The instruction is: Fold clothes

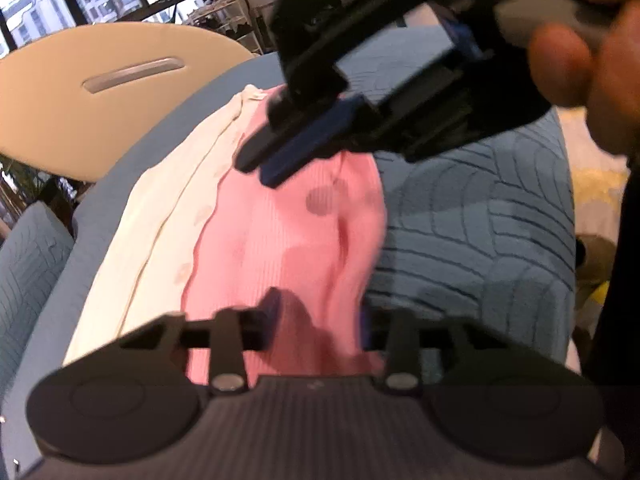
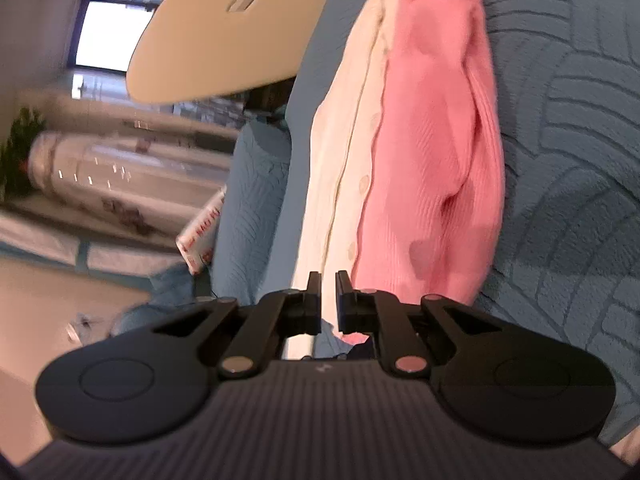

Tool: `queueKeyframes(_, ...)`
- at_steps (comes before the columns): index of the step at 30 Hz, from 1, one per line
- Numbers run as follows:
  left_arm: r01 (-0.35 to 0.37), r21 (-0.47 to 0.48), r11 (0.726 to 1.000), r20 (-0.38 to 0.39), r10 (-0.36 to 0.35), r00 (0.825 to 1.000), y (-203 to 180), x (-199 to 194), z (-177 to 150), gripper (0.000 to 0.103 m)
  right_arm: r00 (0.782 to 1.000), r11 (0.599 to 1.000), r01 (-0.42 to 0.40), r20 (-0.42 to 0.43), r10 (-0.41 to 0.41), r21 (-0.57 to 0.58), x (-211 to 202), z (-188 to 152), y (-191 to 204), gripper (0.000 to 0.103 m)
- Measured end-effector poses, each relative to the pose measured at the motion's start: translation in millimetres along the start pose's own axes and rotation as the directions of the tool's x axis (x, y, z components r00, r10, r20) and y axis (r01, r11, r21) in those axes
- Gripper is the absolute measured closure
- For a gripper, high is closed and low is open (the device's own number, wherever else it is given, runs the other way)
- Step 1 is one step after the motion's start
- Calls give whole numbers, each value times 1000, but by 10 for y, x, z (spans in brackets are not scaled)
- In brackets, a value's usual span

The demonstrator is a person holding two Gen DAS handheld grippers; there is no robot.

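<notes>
Left tongs point steeply down, fingers drawn in on a bunch of pink cloth. Right tongs are angled shallowly down, rolled sideways, jaws nearly together, a narrow gap between them, nothing gripped. A person's hand grips the right tongs' body.

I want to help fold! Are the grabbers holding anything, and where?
The left gripper looks pinched on the pink cardigan, at its near edge. The right gripper is shut on nothing.
</notes>
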State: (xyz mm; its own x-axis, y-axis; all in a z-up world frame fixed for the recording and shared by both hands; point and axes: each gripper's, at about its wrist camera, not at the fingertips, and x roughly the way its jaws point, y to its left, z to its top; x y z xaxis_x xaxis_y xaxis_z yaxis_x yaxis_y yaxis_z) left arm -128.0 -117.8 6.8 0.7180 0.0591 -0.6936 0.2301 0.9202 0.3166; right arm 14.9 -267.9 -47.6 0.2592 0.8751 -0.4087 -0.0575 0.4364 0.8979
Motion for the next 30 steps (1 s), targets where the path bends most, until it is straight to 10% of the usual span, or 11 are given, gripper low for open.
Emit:
queueKeyframes(3, 12, -36, 999, 17, -11, 1000, 68, -29, -22, 88, 999, 997, 52, -6, -53, -52, -19, 61, -10, 86)
queueKeyframes(6, 17, -64, 998, 44, -15, 999, 126, -91, -42, 90, 992, 996, 77, 104, -72, -38, -212, 278, -122, 52)
queueKeyframes(10, 49, -134, 990, 71, -40, 997, 251, -150, -47, 91, 930, 992, 126, 350, -112, -16, -486, 790, -340, 20)
queueKeyframes(13, 76, -185, 980, 76, -63, 995, 412, -100, -15, 91, 908, 986, 167, 388, -159, 13, -447, 1263, -531, 20)
queueKeyframes(22, 142, -269, 953, 86, -123, 989, 658, -144, -47, 91, 937, 987, 161, 310, -159, 20, 92, 2062, -904, 23)
queueKeyframes(30, 170, -313, 934, 109, -142, 984, 767, -208, -46, 91, 958, 981, 184, 234, -165, -60, 280, 2250, -906, 87)
